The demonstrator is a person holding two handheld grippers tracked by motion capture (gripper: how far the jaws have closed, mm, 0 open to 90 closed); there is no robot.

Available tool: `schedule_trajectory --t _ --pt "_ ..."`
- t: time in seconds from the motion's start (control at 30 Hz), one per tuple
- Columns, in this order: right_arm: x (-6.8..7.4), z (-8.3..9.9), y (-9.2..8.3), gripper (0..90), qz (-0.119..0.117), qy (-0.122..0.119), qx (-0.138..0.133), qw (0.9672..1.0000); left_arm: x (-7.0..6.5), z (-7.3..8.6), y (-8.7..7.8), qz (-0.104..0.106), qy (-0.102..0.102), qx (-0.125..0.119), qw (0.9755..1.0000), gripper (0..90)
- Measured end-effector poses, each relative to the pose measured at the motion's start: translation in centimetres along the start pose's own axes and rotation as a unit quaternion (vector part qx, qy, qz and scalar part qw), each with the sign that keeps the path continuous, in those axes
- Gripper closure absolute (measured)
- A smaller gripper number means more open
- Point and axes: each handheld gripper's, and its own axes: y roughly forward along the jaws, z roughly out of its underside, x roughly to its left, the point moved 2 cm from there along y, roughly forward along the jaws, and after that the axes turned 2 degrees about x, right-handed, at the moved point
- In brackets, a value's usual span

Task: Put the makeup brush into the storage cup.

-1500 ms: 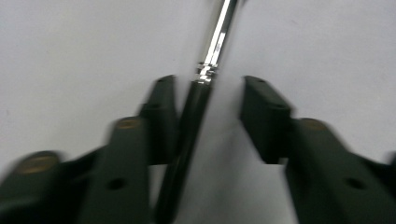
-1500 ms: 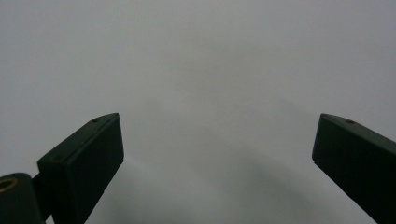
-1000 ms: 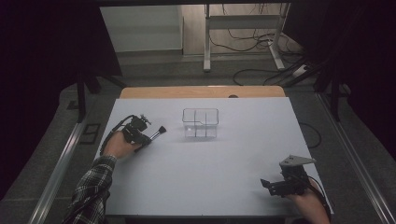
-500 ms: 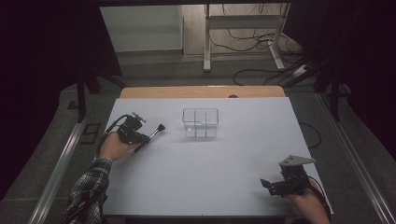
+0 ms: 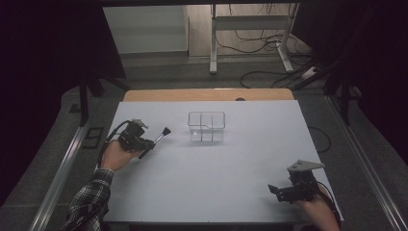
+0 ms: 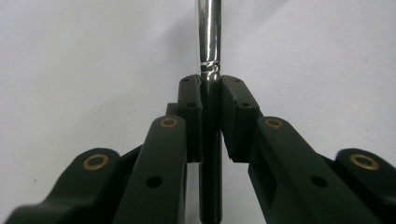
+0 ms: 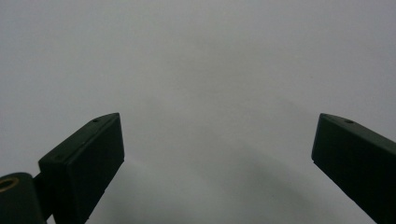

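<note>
A small brush (image 5: pixel 159 136) with a black handle, silver ferrule and dark bristle head is clamped in my left gripper (image 5: pixel 146 144) at the table's left, its head pointing toward a clear plastic divided box (image 5: pixel 206 127). In the left gripper view the jaws pinch the brush (image 6: pixel 209 42) just below the shiny ferrule, and the gripper (image 6: pixel 210 98) hangs above the white surface. My right gripper (image 5: pixel 275 191) rests near the front right corner, its jaws wide apart with nothing between them (image 7: pixel 217 140).
The white table top (image 5: pixel 240 159) has a wooden strip along its far edge. Beyond it stand a metal frame and loose cables on the floor. A rail runs along each side of the table.
My left hand has carried the brush a little to the left and up, away from the clear box. The right hand has stayed put.
</note>
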Motion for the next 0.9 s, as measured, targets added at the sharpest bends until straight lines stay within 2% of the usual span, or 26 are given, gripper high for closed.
schedule_trajectory --t 0.27,0.33,0.43,0.53,0.7,0.83,0.9 --pt "0.0 0.0 0.0 2.2 0.0 0.0 0.001 1.0 -0.6 0.6 -0.4 0.006 0.007 -0.031 0.9995 79.3" --pt "0.0 0.0 0.0 2.2 0.0 -0.001 0.001 1.0 -0.9 0.7 -0.7 0.009 -0.001 -0.042 0.9991 79.3" --pt "0.0 0.0 0.0 2.2 0.0 -0.002 0.001 1.0 -1.2 0.9 -0.9 0.01 0.0 -0.054 0.9985 79.3" --pt "0.1 0.0 0.0 2.3 0.0 -0.002 0.002 1.0 -1.4 1.1 -0.9 0.009 0.006 -0.057 0.9983 79.3" --pt "0.1 0.0 -0.1 2.3 -0.002 -0.002 0.0 1.0 -1.7 1.5 -0.9 0.018 0.002 -0.065 0.9977 79.3" --pt "0.0 0.0 -0.1 2.3 -0.002 -0.001 -0.002 1.0 -2.5 1.6 -1.1 0.018 0.009 -0.068 0.9975 79.3" --pt "0.1 0.0 -0.1 2.3 -0.001 -0.002 -0.002 1.0 -3.0 1.7 -1.4 0.022 0.01 -0.078 0.9967 79.3"
